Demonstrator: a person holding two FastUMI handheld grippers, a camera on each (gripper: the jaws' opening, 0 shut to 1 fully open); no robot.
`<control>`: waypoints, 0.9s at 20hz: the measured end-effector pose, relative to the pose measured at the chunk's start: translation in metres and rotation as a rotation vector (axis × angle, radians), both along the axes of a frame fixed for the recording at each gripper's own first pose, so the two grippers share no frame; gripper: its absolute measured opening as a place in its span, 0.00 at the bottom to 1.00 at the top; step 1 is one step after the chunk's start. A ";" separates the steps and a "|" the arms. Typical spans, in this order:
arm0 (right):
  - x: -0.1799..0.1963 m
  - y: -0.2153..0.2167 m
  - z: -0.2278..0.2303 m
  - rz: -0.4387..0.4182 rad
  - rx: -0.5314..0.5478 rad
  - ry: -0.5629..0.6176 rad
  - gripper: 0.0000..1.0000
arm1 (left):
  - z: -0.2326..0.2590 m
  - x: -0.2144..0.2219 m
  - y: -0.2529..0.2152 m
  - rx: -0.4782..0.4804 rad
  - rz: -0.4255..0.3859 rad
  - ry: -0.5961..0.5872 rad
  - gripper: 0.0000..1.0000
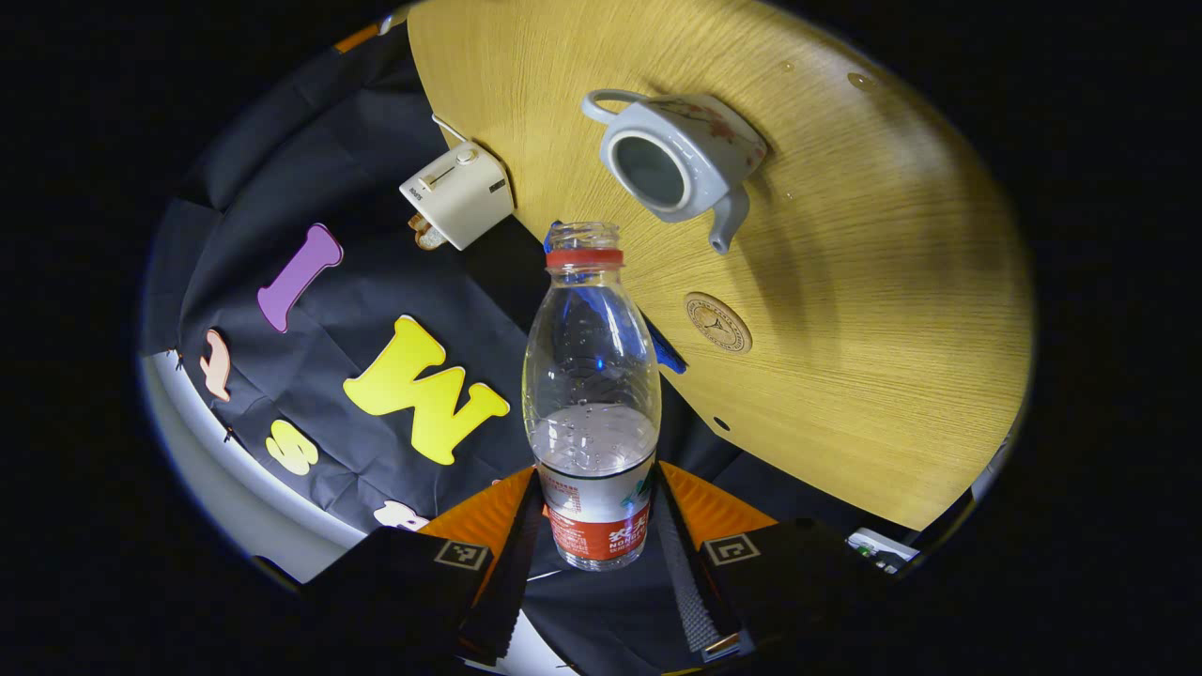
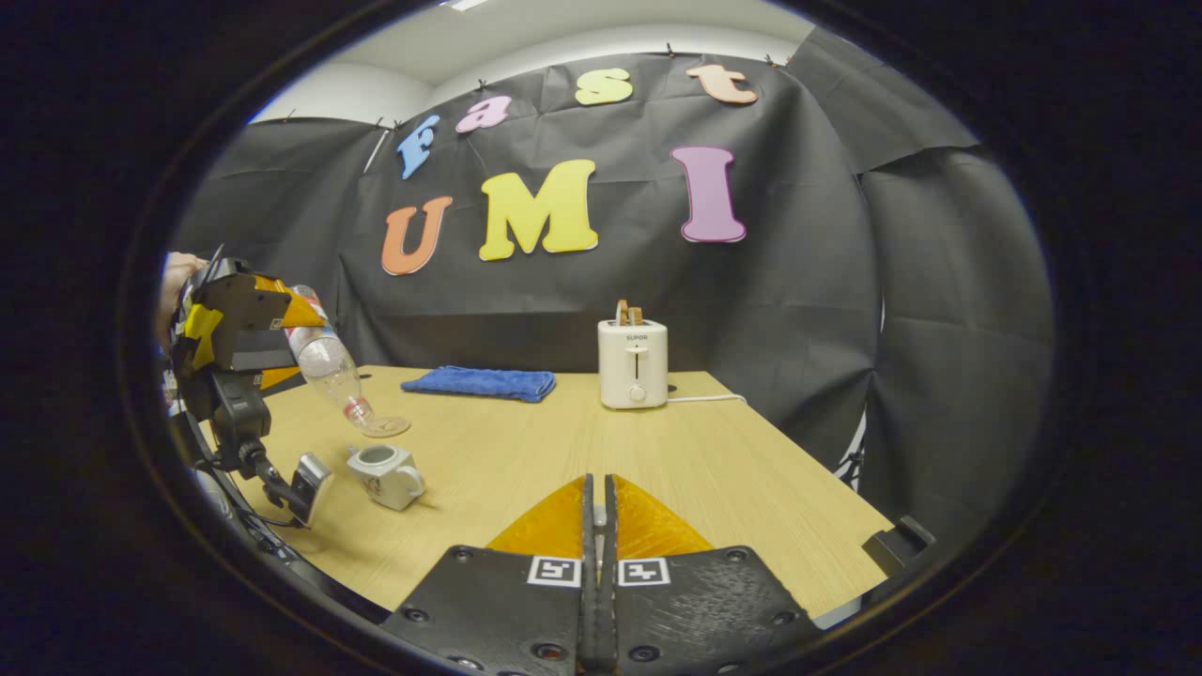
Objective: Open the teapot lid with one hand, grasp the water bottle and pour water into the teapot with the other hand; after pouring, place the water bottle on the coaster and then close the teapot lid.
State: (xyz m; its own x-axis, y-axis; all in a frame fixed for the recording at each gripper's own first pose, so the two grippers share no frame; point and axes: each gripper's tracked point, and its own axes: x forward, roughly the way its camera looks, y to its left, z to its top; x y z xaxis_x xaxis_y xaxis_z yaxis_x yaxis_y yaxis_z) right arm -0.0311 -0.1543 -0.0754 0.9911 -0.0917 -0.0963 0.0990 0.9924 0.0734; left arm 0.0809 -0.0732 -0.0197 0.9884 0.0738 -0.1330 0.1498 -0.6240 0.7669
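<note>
Fingers of the left gripper (image 1: 598, 554) sit nearest the lens in the left gripper view, clamped on the lower body of the water bottle (image 1: 593, 404), one finger on each side of the label band. Bottle uncapped, roughly a third full; its mouth points toward 12 o'clock.

Teapot (image 1: 678, 160) lies beyond the bottle mouth at about 1 o'clock, lid off, opening bare, spout toward 5 o'clock and handle toward 10. Coaster (image 1: 717, 322) rests on the table (image 1: 892, 357) between teapot and bottle, at roughly 2 o'clock from the bottle's shoulder. Toaster (image 1: 457, 194) stands at 11 o'clock, near the table edge.

Right gripper view: the right gripper (image 2: 598, 526) has its fingers pressed together with nothing visible between them; I cannot find the lid. At 9 o'clock the left gripper (image 2: 282, 324) holds the water bottle (image 2: 329, 366) tilted, mouth down and toward the teapot (image 2: 385, 474), which sits at about 5 o'clock just below the mouth. No stream visible. A blue cloth (image 2: 481, 383) lies far back beside the toaster (image 2: 632, 363).

Judgement: pouring step, either just starting or finishing; cannot tell which. To do it well:
- bring the mouth directly over the opening, which is small
- tilt slowly by rotating the wrist, grip firm so the bottle does not slide
- keep low to limit splash
- level the bottle before moving to the coaster.
</note>
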 end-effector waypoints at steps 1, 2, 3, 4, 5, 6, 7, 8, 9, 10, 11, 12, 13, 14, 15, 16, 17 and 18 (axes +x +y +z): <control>0.000 0.001 0.000 0.000 0.000 -0.002 0.00 | 0.011 0.002 -0.007 0.024 -0.034 -0.030 0.68; 0.001 0.002 0.001 -0.001 -0.001 -0.004 0.00 | 0.039 0.006 -0.021 0.063 -0.081 -0.113 0.68; 0.001 0.003 0.001 0.002 0.002 -0.002 0.00 | 0.048 0.007 -0.016 0.008 -0.073 -0.135 0.68; 0.002 0.006 0.001 0.007 0.006 -0.001 0.00 | 0.039 0.009 -0.010 -0.064 -0.056 -0.095 0.68; 0.003 0.007 0.000 0.009 0.005 -0.001 0.00 | 0.028 0.007 -0.010 -0.101 -0.047 -0.062 0.68; 0.004 0.008 0.001 0.009 -0.001 0.002 0.00 | 0.018 0.005 -0.011 -0.121 -0.045 -0.037 0.69; 0.005 0.009 0.000 0.012 -0.006 0.005 0.00 | 0.002 0.002 -0.009 -0.160 -0.032 0.017 0.68; 0.005 0.010 0.001 0.012 -0.013 0.005 0.00 | -0.017 -0.002 0.000 -0.219 0.010 0.089 0.68; 0.006 0.012 0.002 0.013 -0.019 0.005 0.00 | -0.039 -0.007 0.014 -0.306 0.062 0.165 0.68; 0.007 0.012 0.004 0.013 -0.021 0.003 0.00 | -0.055 -0.011 0.024 -0.411 0.111 0.234 0.68; 0.009 0.015 0.005 0.017 -0.022 0.003 0.00 | -0.063 -0.017 0.035 -0.522 0.164 0.284 0.68; 0.011 0.019 0.007 0.022 -0.020 0.002 0.00 | -0.064 -0.019 0.040 -0.644 0.206 0.310 0.68; 0.014 0.023 0.008 0.029 -0.020 0.001 0.00 | -0.064 -0.018 0.046 -0.779 0.244 0.325 0.68; 0.016 0.027 0.010 0.034 -0.020 -0.001 0.00 | -0.063 -0.016 0.051 -0.920 0.279 0.331 0.68; 0.018 0.031 0.012 0.042 -0.021 0.000 0.00 | -0.066 -0.013 0.056 -1.065 0.311 0.338 0.72; 0.020 0.036 0.013 0.051 -0.024 0.000 0.00 | -0.069 -0.011 0.058 -1.202 0.342 0.347 0.69; 0.021 0.040 0.015 0.057 -0.032 -0.001 0.00 | -0.072 -0.010 0.057 -1.326 0.363 0.356 0.69; 0.023 0.042 0.019 0.060 -0.040 -0.005 0.00 | -0.076 -0.009 0.055 -1.440 0.376 0.362 0.69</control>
State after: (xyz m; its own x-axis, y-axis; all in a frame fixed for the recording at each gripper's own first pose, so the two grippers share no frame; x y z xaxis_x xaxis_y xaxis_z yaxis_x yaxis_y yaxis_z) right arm -0.0086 -0.1119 -0.0566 0.9954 -0.0361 -0.0886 0.0393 0.9987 0.0339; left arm 0.0722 -0.0186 -0.0956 0.8424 -0.0944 -0.5305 0.4306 0.7098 0.5574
